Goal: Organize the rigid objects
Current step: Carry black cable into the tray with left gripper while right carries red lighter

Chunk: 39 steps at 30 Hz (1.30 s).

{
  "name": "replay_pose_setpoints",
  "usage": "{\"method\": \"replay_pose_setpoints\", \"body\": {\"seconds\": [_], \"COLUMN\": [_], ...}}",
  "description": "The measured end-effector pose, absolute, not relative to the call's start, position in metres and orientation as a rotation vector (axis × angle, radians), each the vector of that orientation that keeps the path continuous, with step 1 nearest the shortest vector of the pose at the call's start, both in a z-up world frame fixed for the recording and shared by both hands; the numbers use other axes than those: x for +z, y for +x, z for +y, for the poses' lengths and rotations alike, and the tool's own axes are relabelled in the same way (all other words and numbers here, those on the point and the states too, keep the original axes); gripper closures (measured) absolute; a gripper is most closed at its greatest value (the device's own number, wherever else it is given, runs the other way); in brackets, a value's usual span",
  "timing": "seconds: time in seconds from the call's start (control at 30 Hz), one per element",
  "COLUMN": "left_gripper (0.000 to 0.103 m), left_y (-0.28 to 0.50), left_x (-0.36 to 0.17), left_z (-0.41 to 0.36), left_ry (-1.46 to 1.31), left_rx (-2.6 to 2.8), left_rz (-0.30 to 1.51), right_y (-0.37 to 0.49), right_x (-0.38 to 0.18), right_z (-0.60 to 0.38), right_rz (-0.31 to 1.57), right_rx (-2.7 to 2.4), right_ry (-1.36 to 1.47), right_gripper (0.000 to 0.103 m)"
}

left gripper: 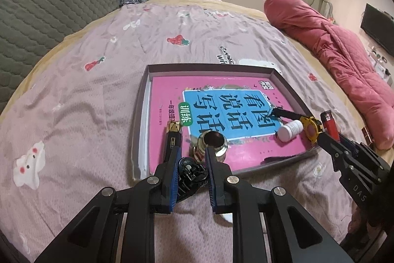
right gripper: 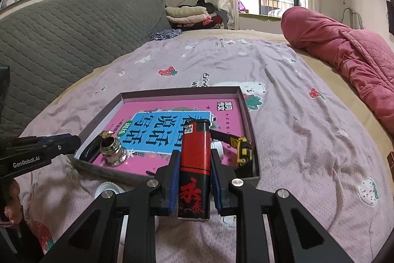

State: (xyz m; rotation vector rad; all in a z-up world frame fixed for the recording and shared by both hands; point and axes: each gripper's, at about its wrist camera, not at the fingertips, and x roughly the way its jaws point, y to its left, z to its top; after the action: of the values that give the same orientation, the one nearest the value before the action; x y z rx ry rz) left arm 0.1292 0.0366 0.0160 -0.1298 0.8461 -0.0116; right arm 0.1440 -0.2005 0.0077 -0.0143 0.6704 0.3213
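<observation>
Right gripper (right gripper: 193, 176): blue ribbed pads clamped on glossy red-black lighter (right gripper: 195, 164), upright. Left gripper (left gripper: 189, 164): clamped on small black metallic object (left gripper: 189, 173). Just ahead: shallow grey cardboard tray (left gripper: 142, 100) holding pink book (left gripper: 167, 95), on wrinkled lilac printed bedsheet (left gripper: 86, 102).

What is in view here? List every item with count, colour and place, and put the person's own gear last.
shallow box: one, grey-purple walls, on the bed sheet
workbook: one, pink with a blue title panel, flat in the box
metal cup: one, silver, on the workbook's near edge
pill bottle: one, white, lying on the workbook
tape measure: one, yellow and black, in the box's right corner
gold-capped black tube: one, at the workbook's left edge
lighter: one, red and black, in the right gripper
small black gadget: one, between the left gripper's pads
white lid: one, on the sheet before the box
quilt: one, pink, rolled at right
left gripper: closed on the gadget
right gripper: closed on the lighter
</observation>
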Motion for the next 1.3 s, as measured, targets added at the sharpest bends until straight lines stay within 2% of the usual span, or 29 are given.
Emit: {"method": "replay_pose_setpoints", "body": {"seconds": [0.6,0.93,1.3], "left_gripper": [0.083,0.083,0.083], "left_y": [0.164,0.178,0.176], "left_x": [0.003,-0.01,-0.015], "left_z": [0.041,0.03,0.039], "left_ry": [-0.142,-0.115,-0.189], "left_rx": [0.015,0.008,0.001], "left_rz": [0.851,0.852,0.829], "right_y": [0.177,0.197,0.193], "right_x": [0.007,-0.017,-0.021], "right_z": [-0.206,-0.205,-0.197], "right_rz": [0.65,0.73,0.725], "right_rx": [0.288,0.265,0.269], "right_ry": [-0.004,-0.025,-0.069], "right_gripper": [0.08,0.08,0.08]}}
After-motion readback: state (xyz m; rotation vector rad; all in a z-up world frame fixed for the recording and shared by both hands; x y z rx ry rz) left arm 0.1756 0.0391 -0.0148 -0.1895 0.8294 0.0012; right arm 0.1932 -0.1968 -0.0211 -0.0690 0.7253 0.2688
